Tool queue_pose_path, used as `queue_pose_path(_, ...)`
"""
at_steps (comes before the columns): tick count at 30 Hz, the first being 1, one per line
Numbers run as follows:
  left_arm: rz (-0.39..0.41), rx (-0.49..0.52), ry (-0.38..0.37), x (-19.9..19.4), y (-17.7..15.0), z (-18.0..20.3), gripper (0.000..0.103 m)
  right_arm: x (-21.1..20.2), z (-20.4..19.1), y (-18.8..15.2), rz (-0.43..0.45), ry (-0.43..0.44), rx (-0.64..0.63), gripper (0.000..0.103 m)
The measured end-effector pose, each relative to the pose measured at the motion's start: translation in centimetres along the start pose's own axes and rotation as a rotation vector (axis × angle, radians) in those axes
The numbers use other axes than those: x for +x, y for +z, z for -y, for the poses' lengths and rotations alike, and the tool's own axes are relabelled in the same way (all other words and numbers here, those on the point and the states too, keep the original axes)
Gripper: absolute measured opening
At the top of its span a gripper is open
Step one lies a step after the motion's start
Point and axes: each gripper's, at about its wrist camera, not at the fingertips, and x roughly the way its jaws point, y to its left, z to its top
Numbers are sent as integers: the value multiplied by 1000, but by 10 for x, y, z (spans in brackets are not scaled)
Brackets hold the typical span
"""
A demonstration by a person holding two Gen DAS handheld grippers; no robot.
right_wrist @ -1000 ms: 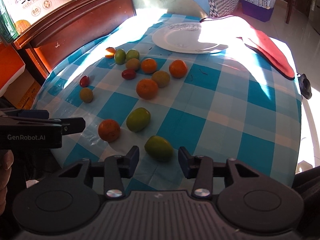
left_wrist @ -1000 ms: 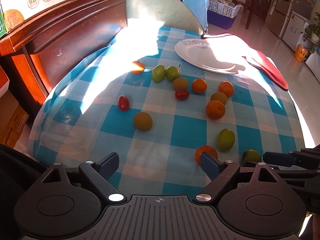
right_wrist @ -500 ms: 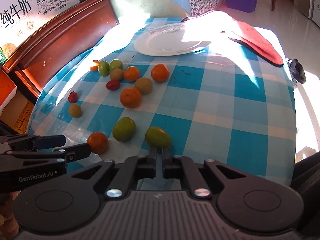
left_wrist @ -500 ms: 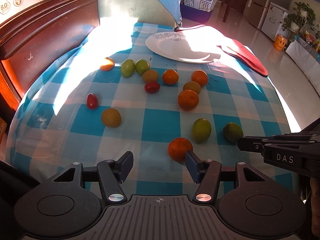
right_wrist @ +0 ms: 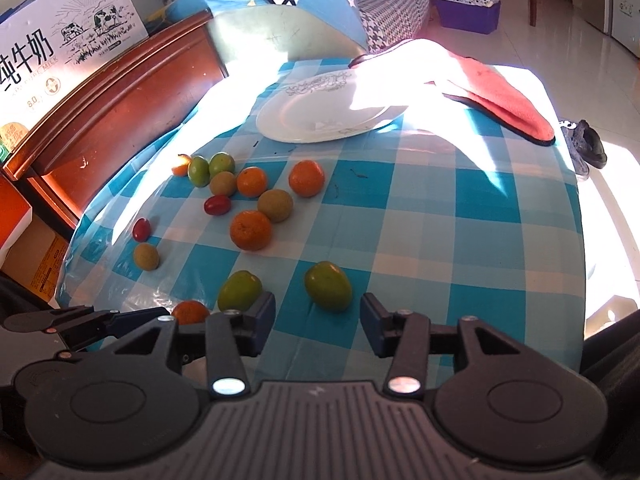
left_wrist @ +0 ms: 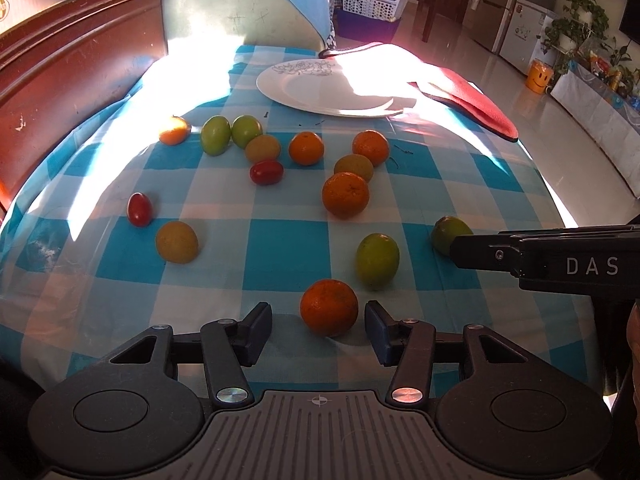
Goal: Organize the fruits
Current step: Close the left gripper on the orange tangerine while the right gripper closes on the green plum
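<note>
I see about fifteen loose fruits on the checked cloth: oranges [left_wrist: 345,194], green fruits [left_wrist: 377,260], two red tomatoes [left_wrist: 266,171]. Nearest orange [left_wrist: 329,307] sits just ahead of me. The white plate [left_wrist: 320,92] beyond holds nothing.

Blue-checked tablecloth [left_wrist: 280,248] over bench; red cloth [left_wrist: 476,104] at far right edge; wooden headboard [right_wrist: 120,108] at left; milk carton box [right_wrist: 60,44] above; white basket [left_wrist: 372,0] on floor.
</note>
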Motion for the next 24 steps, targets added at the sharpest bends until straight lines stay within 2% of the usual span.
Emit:
queue_pose_path(7, 13, -11, -29, -1, -1, -2, 33, 18, -2, 7, -22, -22, -34, 49)
queue_pose_path(9, 16, -11, -37, -1, -1, -2, 29, 20, 0, 6, -26, -28, -30, 46)
queue_pose_path(17, 34, 14, -23, -1, -3, 2, 28, 24, -1, 9, -13, -30, -43, 44)
queue_pose_path(22, 40, 2, -30, -1, -3, 0, 28, 28, -1, 8, -29, -30, -46, 27)
queue_pose_path(24, 44, 2, -27, -2, -4, 0, 27, 28, 0, 7, -24, -27, -45, 27)
